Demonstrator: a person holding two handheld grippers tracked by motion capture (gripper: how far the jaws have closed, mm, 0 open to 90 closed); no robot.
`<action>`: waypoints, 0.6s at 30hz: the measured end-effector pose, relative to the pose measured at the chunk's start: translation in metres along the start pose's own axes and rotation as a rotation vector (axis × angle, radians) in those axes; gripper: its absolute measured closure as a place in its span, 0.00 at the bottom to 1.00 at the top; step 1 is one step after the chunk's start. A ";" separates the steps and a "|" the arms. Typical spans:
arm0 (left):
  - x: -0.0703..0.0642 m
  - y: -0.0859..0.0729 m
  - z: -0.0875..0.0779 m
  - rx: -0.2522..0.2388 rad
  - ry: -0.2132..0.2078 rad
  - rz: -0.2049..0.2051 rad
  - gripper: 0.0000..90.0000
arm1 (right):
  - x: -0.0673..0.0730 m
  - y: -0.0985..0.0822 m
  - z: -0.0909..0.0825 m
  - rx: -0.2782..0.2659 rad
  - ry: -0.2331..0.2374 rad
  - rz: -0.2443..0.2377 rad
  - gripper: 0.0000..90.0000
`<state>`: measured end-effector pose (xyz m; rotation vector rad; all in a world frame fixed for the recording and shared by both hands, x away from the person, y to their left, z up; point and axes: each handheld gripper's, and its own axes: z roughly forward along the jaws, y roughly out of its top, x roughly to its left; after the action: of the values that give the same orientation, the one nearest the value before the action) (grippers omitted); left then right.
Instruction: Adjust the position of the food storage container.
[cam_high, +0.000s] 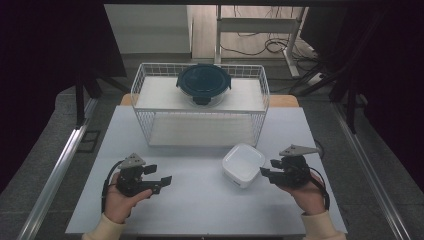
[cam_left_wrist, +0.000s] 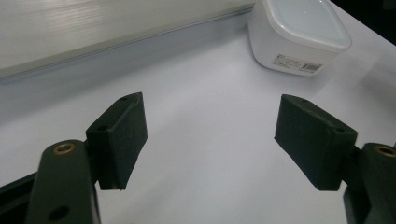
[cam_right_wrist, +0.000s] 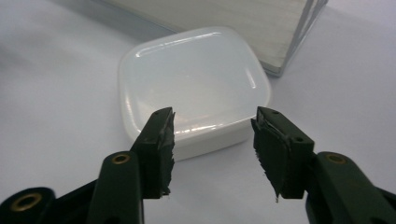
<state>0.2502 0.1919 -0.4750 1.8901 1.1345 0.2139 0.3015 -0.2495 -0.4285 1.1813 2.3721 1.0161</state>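
Note:
A white square lidded container (cam_high: 243, 164) sits on the white table, right of centre, with a label on one side (cam_left_wrist: 299, 32). In the high view my right gripper (cam_high: 269, 168) is just right of it, pointing at it. In the right gripper view the jaws (cam_right_wrist: 212, 149) stand partly apart, with the container (cam_right_wrist: 191, 79) just beyond the tips and nothing between the pads. My left gripper (cam_high: 159, 175) rests at the front left, jaws wide apart (cam_left_wrist: 210, 140) over bare table, well apart from the container.
A white wire rack (cam_high: 200, 111) with two shelves stands at the back of the table (cam_high: 200, 205). A round container with a dark blue lid (cam_high: 203, 82) sits on its top shelf. The rack's lower shelf (cam_left_wrist: 93, 32) lies close behind the white container (cam_right_wrist: 280, 28).

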 end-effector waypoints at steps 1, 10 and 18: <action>-0.001 -0.001 0.001 0.005 -0.002 -0.001 0.28 | -0.004 0.004 0.003 0.012 -0.020 -0.003 0.59; 0.001 -0.002 -0.003 -0.002 -0.010 -0.004 0.28 | -0.030 0.040 0.032 0.135 -0.076 -0.035 0.88; 0.005 -0.003 -0.006 -0.010 -0.008 -0.015 0.28 | -0.048 0.063 0.079 0.296 -0.164 -0.155 0.99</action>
<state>0.2479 0.1994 -0.4753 1.8713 1.1398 0.2026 0.4100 -0.2246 -0.4418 1.1049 2.4927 0.5112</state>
